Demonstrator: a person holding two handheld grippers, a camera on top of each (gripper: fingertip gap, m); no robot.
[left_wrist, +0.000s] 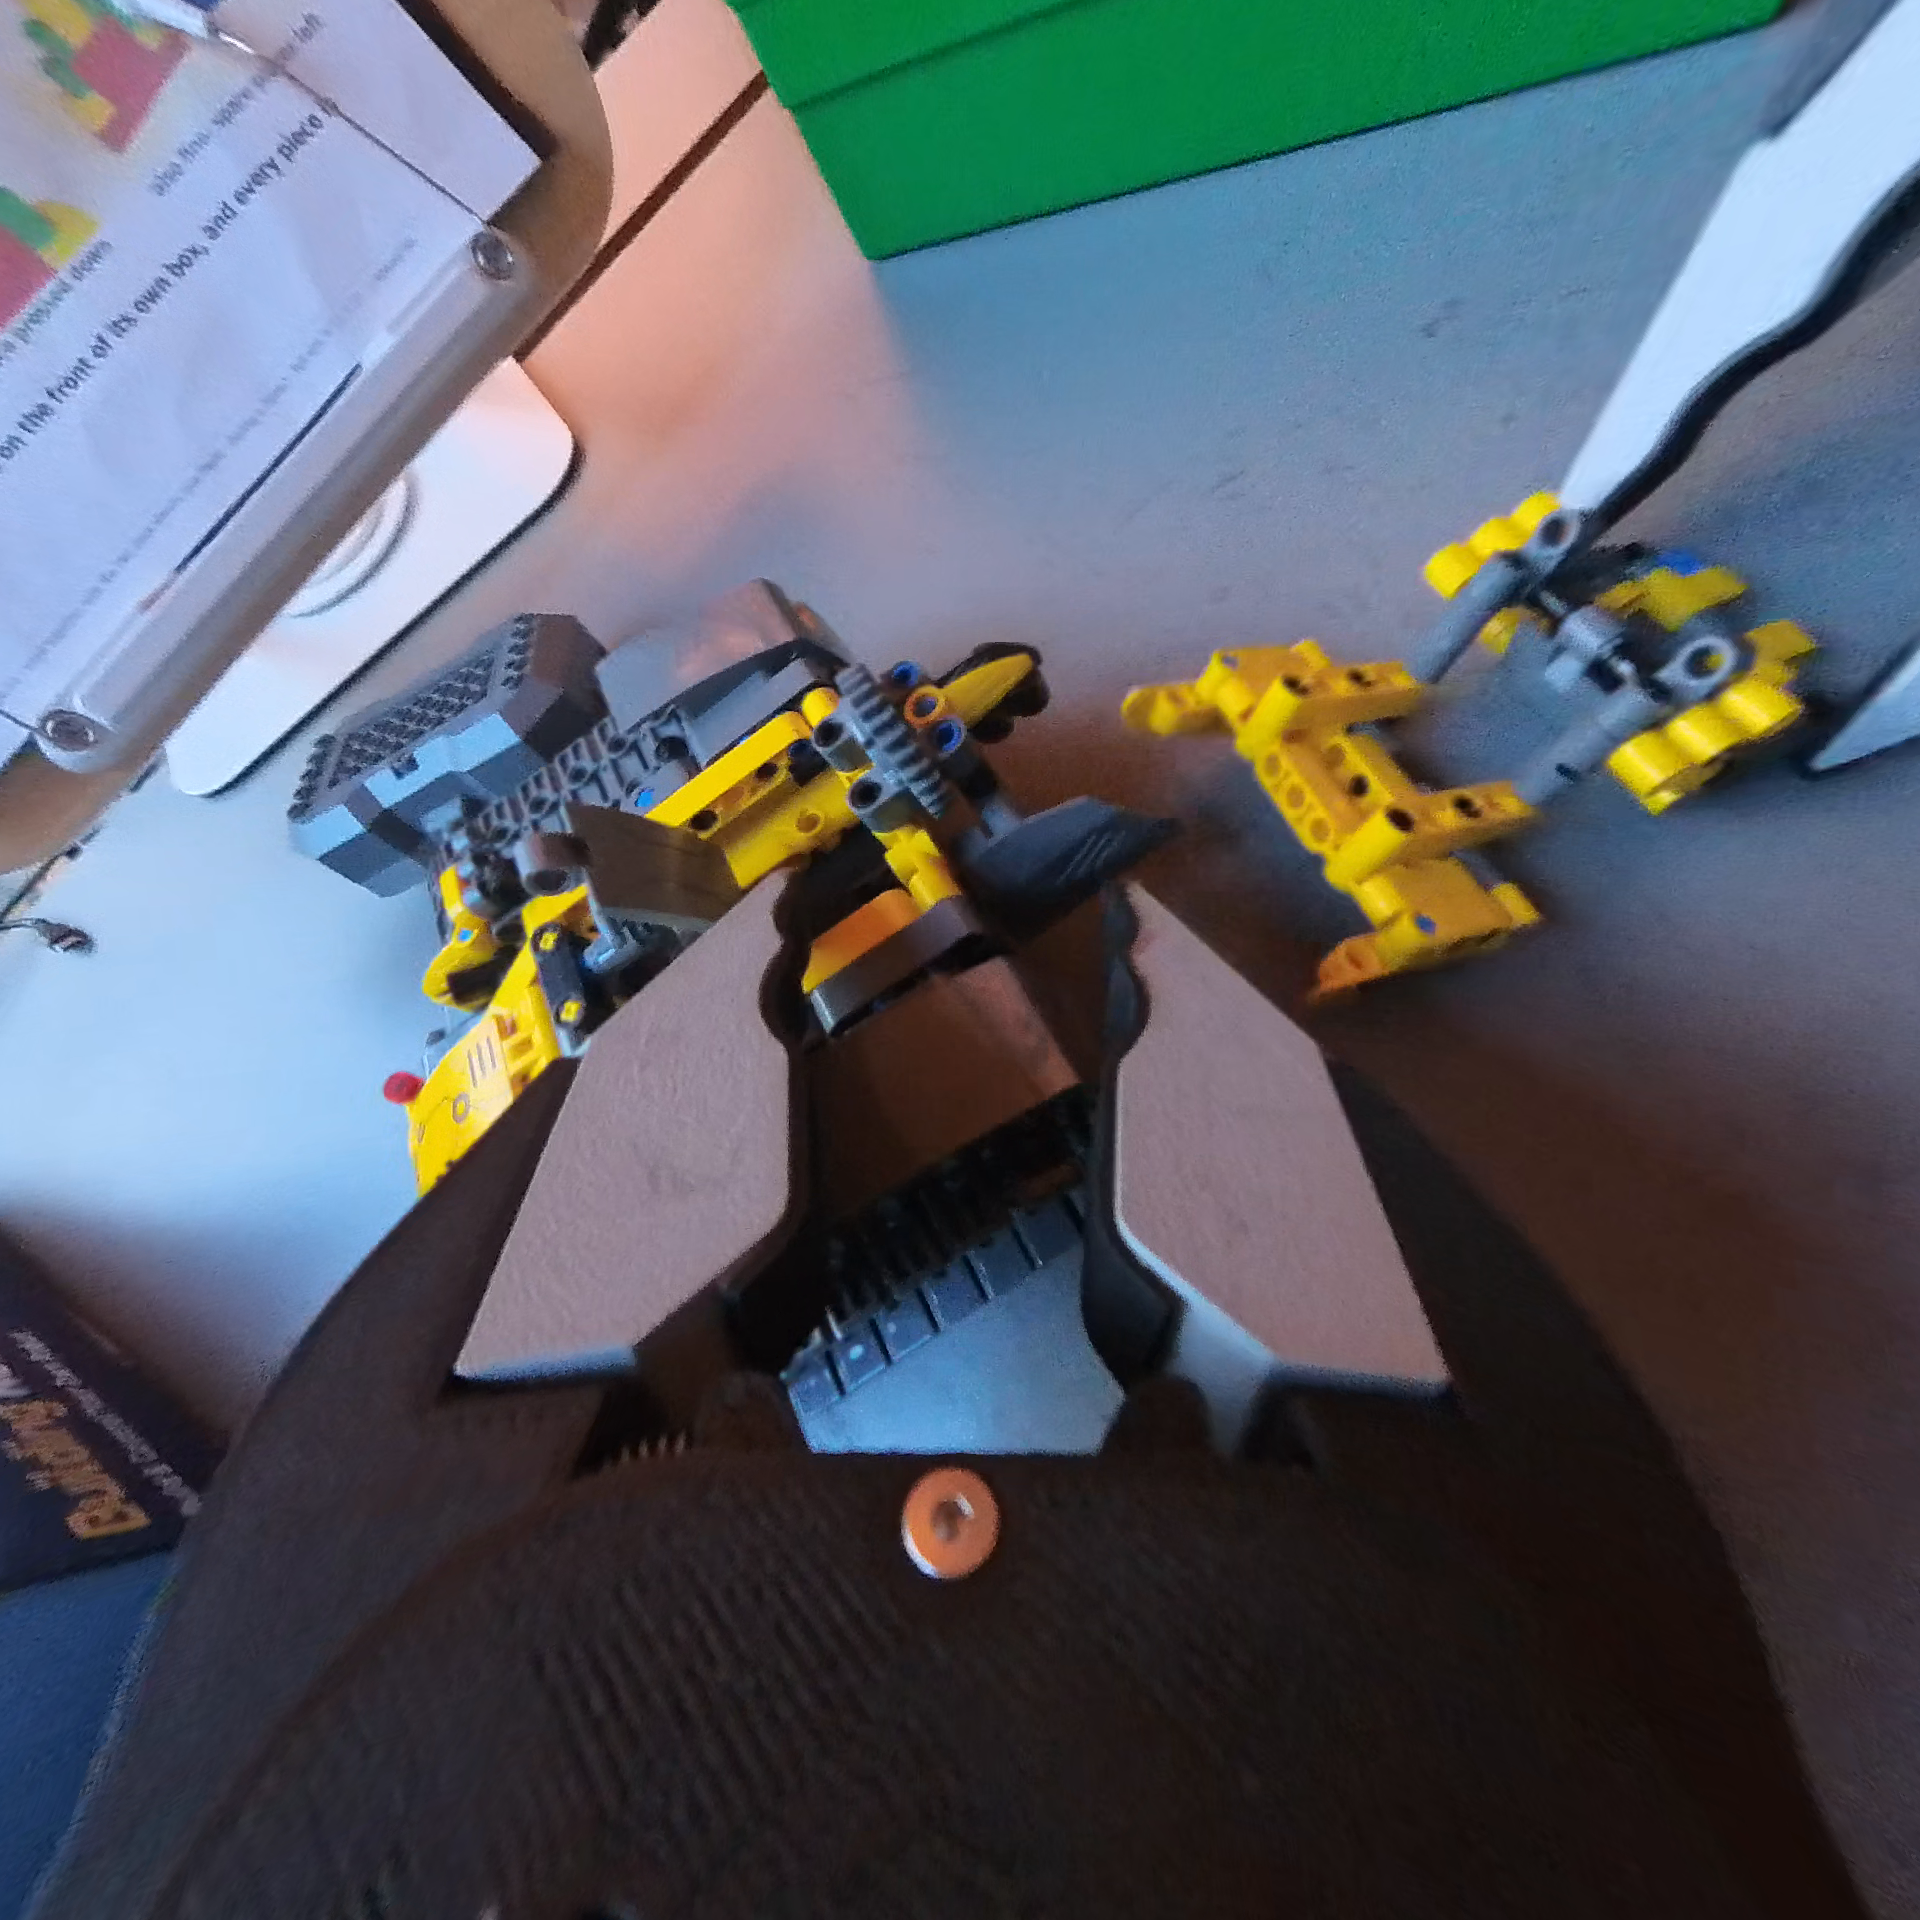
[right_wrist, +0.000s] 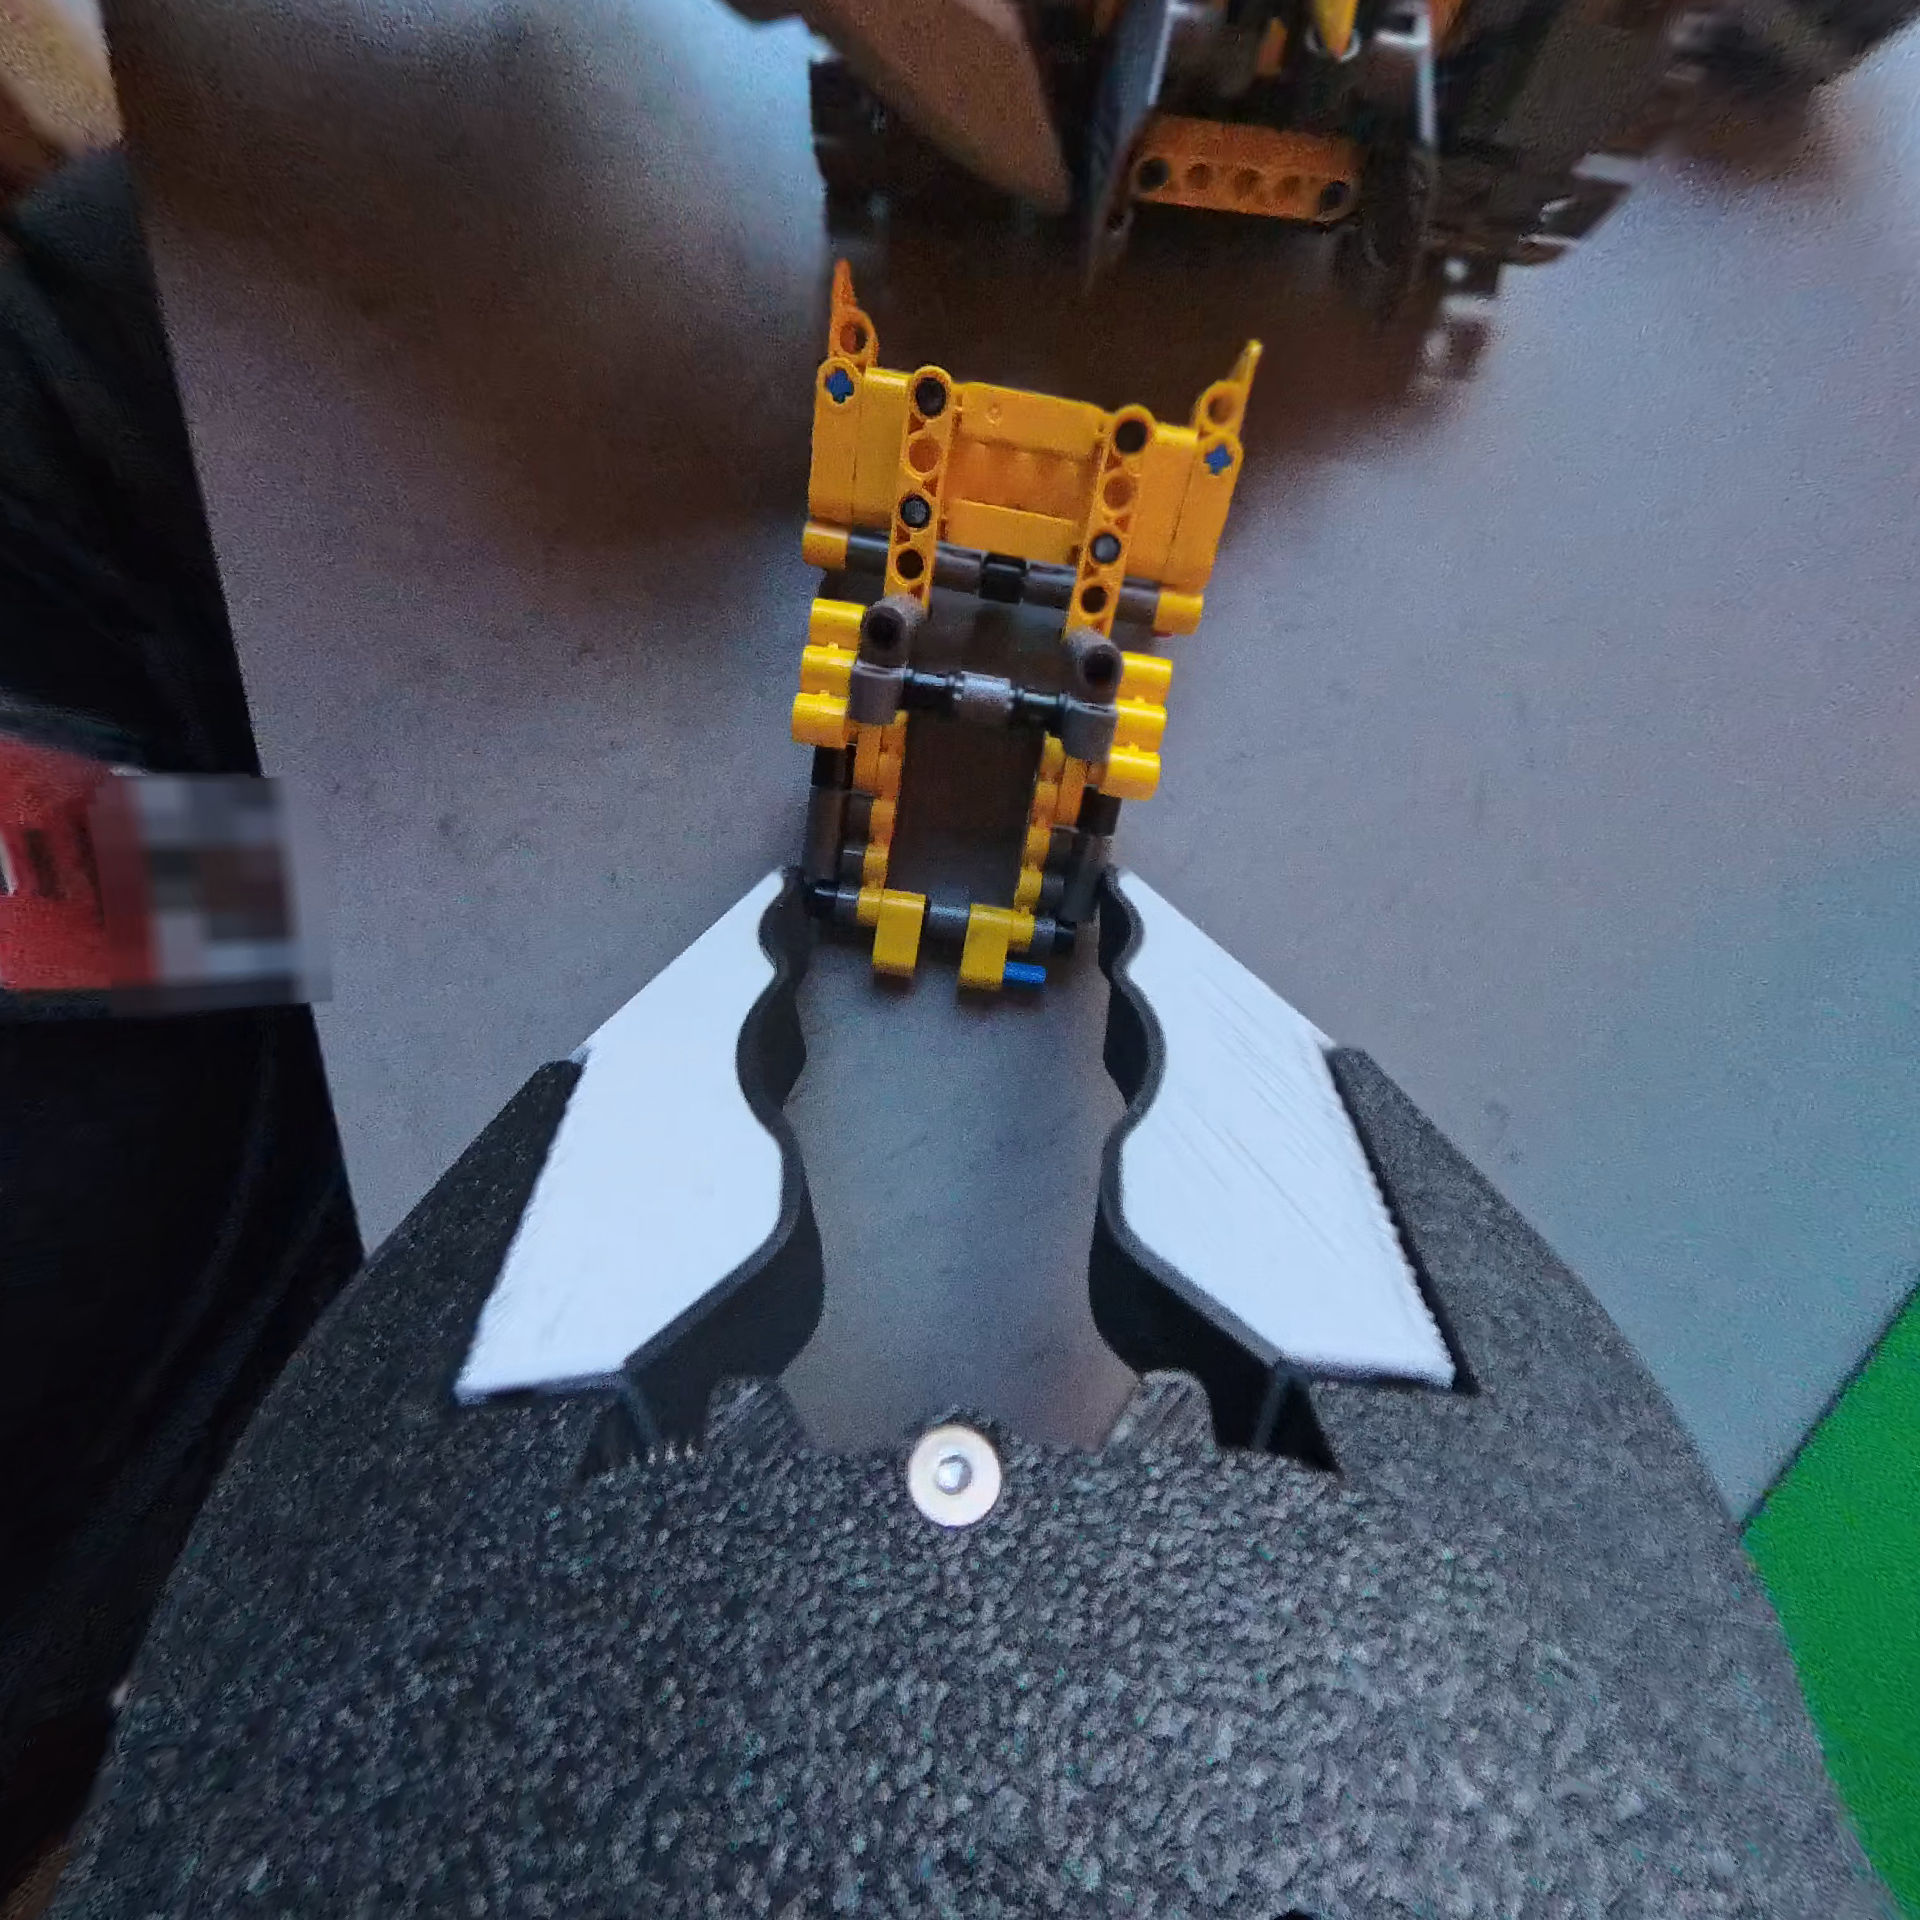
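Observation:
My left gripper (left_wrist: 951, 935) is shut on the middle of a yellow and grey brick-built vehicle model (left_wrist: 644, 790) that rests on the grey table (left_wrist: 1195, 416). The model also shows blurred at the top of the right wrist view (right_wrist: 1247, 177). My right gripper (right_wrist: 951, 914) is shut on the near end of a separate yellow and grey arm assembly (right_wrist: 997, 582) that lies flat on the table. In the left wrist view this assembly (left_wrist: 1340, 790) lies to the right of the model, with the right gripper's white fingers (left_wrist: 1704, 312) at its far end.
A green box (left_wrist: 1143, 114) stands at the back of the table. An instruction sheet on a stand (left_wrist: 208, 343) is at the left, and a dark booklet (left_wrist: 73, 1455) lies at the lower left. A person's dark clothing (right_wrist: 125, 1247) is at the left.

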